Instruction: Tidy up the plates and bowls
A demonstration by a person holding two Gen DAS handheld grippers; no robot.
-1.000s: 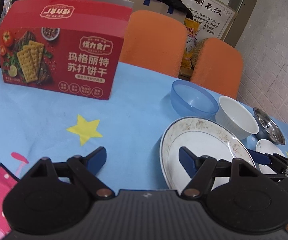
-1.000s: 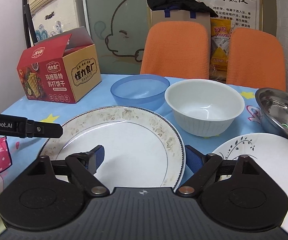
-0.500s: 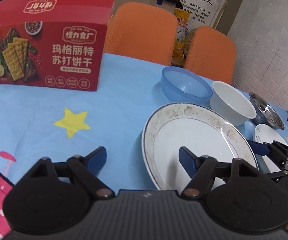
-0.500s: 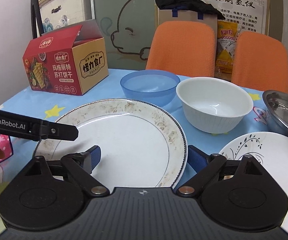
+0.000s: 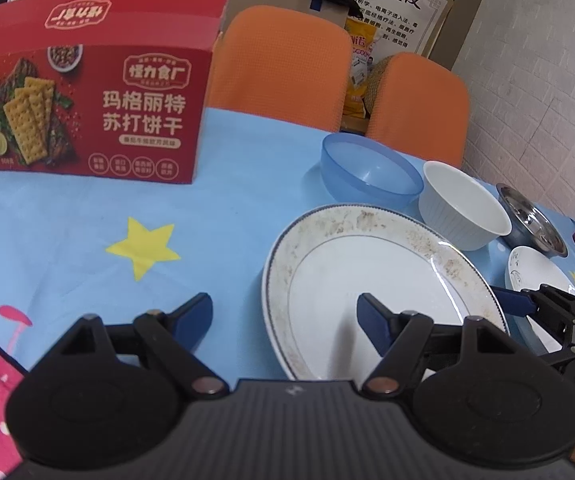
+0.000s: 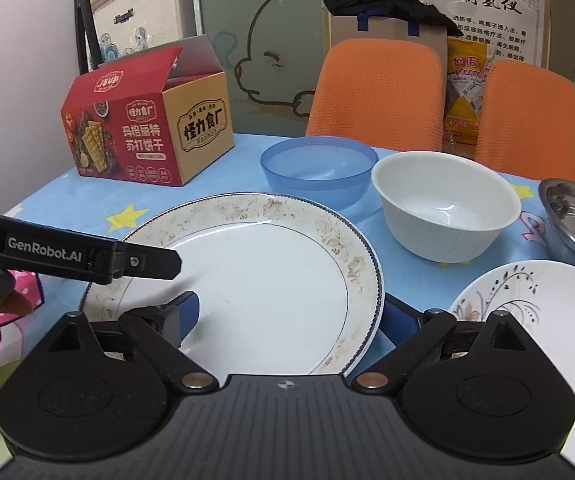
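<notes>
Moved: left gripper [image 6: 155, 262] is now reaching further over the large plate [image 6: 263, 280] at frame centre | right gripper [image 6: 291, 316] is spreading wide around that plate's near edge, gripping nothing; left likewise gaping | beyond: blue bowl [image 6: 319, 170], white bowl [image 6: 445, 204] are sitting upper centre-right | cracker box [image 6: 143, 140] is standing upper left

Readable txt only:
- Red cardboard cracker box [image 5: 91, 104], upper left of left wrist view: logo 怪力食厂, big white 玛格丽特 / 苏打饼干. Smaller print below too blurry.
- Same box's tan side panel [image 6: 203, 126], right wrist view: 怪力食厂 in black.
- Black finger of left gripper [image 6: 71, 258], left edge of right wrist view: "GenRobot.AI", white.
- White wall poster [image 6: 487, 4], top right: heading ends 动制氢仪; body txt too small.
</notes>
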